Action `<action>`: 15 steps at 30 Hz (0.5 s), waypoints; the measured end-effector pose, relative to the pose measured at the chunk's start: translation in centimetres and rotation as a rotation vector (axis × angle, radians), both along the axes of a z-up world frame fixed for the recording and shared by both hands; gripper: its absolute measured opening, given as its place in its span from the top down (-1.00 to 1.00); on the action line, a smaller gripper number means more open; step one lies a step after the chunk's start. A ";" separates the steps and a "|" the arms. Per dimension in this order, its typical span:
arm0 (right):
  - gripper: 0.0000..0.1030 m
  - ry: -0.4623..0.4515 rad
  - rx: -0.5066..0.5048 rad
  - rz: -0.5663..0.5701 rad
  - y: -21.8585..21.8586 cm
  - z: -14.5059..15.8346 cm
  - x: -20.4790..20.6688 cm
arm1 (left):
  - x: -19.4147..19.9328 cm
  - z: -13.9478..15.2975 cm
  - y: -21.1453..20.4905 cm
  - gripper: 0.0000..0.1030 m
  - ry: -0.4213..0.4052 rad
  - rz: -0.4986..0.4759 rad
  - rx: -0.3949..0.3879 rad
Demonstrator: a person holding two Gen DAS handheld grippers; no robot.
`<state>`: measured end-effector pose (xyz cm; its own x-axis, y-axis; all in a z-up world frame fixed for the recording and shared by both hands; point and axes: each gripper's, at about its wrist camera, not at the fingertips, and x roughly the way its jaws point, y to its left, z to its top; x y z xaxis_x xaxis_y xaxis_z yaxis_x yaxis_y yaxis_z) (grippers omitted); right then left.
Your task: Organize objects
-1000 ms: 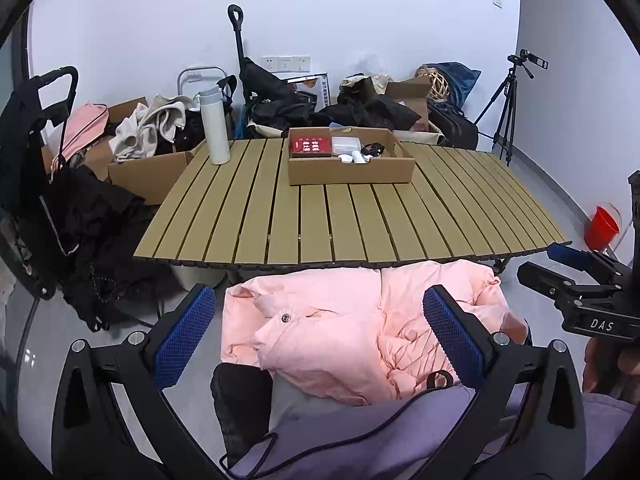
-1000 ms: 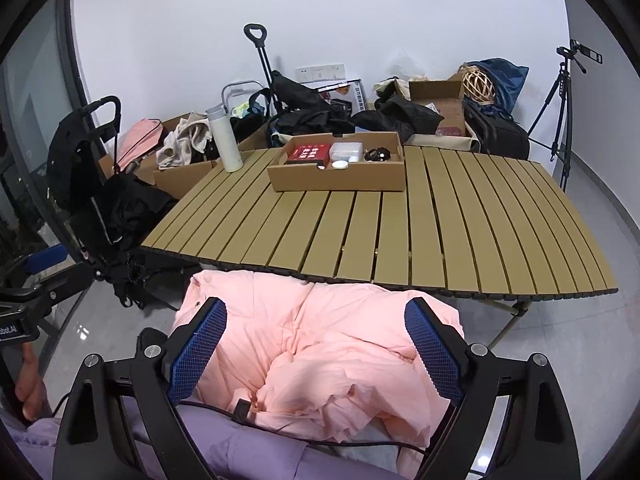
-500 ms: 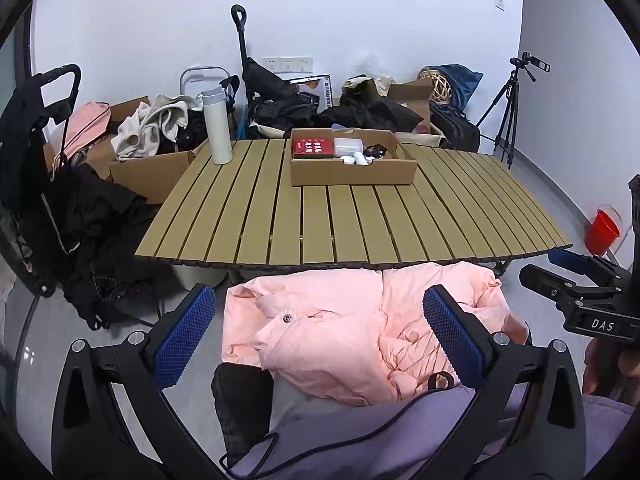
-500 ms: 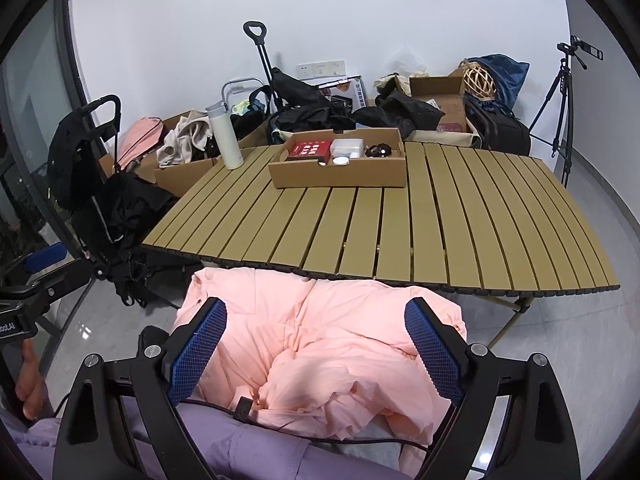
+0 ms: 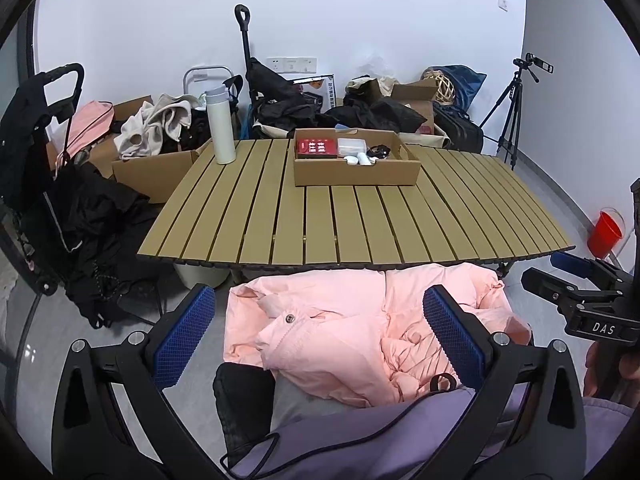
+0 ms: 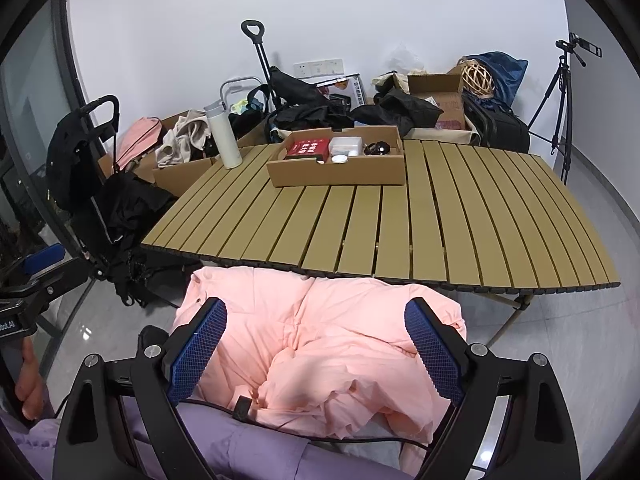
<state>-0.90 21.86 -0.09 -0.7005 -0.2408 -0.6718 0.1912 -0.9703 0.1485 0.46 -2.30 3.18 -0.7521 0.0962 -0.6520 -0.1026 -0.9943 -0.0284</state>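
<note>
**Both claws idle above pink jacket, nothing gripped**

We see the pink jacket (image 5: 360, 332) bunched on the lap, just in front of the desk (image 5: 360, 216) near edge. Left claw (image 5: 320, 336) and right claw (image 6: 316, 352) hang spread wide over it, empty, likely lining up a grab. Cardboard box (image 6: 340, 168) sits at the desk's far side, white bottle (image 5: 220, 128) at its far left corner.

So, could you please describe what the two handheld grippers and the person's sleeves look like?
Both the left gripper and right gripper have matte black angular frames with silver screws, and jaws faced with blue cross-hatched pads. The right gripper's body carries white "DAS" lettering. A thin black cable trails across the lavender sleeve.
</note>
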 end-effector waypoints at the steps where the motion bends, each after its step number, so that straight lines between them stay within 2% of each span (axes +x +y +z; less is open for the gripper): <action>1: -0.81 -0.002 0.000 0.000 0.1 0.0 -0.1 | 0.0 0.0 0.0 -1.00 -0.001 0.001 0.000; 15: -0.81 -0.007 0.002 -0.005 0.3 -0.2 -0.3 | 0.0 0.0 0.2 -1.00 0.015 0.020 -0.012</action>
<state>-1.19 22.17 -0.30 -0.6970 -0.2357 -0.6772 0.1849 -0.9716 0.1478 0.43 -2.14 3.17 -0.7635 0.0730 -0.6416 -0.0829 -0.9965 -0.0148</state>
